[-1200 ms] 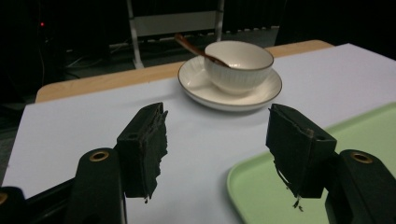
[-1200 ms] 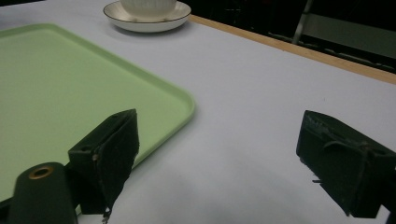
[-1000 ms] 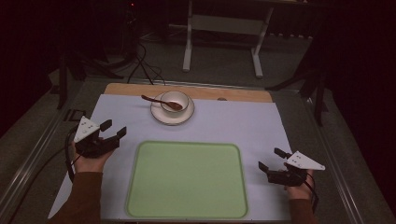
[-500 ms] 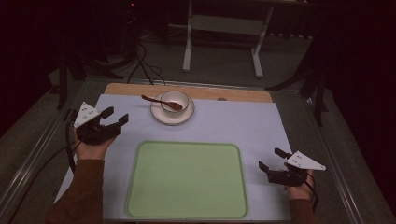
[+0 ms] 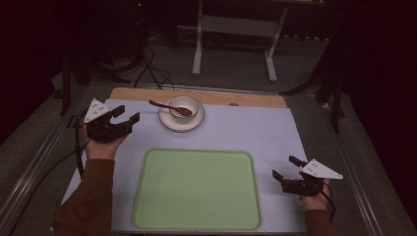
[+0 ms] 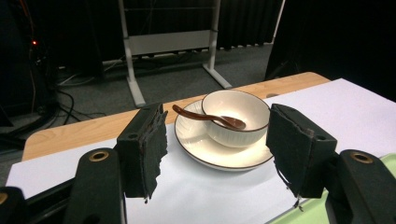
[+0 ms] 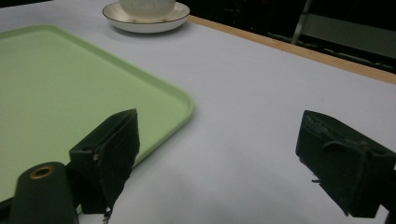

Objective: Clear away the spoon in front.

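In the high view, the left gripper (image 5: 120,119) hovers over the bench (image 5: 255,132), fingers wide, aimed at the bowl (image 5: 184,106) on its saucer (image 5: 181,121) just beside. The right gripper (image 5: 287,172) rests right of the green tray (image 5: 196,189).

In the left gripper view, bowl (image 6: 238,116) and spoon (image 6: 208,117) sit ahead between the spread fingers (image 6: 144,144), apart from them.

In the right gripper view, wide fingers (image 7: 114,149) frame bare bench by the tray's corner (image 7: 177,100).

No readable text, label, brand, number or sign anywhere.
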### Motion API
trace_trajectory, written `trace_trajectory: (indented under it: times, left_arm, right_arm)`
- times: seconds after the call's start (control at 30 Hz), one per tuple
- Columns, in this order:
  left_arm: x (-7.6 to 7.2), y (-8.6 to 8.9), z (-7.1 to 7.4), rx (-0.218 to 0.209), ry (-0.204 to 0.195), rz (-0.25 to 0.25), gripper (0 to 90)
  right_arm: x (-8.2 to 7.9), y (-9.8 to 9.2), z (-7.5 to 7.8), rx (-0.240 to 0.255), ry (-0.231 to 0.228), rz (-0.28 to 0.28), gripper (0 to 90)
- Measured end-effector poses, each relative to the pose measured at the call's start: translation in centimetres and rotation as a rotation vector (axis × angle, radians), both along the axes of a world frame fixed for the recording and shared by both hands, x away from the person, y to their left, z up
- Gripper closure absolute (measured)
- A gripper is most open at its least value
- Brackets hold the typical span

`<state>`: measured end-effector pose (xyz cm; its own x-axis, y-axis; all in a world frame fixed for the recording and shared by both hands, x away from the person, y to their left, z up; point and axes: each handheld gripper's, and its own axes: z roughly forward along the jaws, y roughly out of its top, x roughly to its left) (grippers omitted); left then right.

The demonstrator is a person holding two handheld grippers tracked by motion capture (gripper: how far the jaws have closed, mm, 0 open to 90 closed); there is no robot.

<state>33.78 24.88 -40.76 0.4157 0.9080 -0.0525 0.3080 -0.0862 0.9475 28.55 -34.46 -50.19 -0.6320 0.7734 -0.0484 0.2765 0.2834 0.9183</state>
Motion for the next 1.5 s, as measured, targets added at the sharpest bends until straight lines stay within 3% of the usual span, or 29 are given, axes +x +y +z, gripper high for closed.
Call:
trace_trajectory:
  times: [0.67, 1.5]
  left_arm:
    - [3.3, -0.9, -0.2, 0.014, 0.029, -0.011, 39.6]
    - [8.2, -1.0, -1.8, -0.026, 0.108, 0.021, 39.7]
  right_arm:
    - [0.0, 0.0, 0.0, 0.002, -0.002, 0.000, 13.3]
    - [0.1, -0.1, 0.0, 0.004, -0.001, -0.003, 13.3]
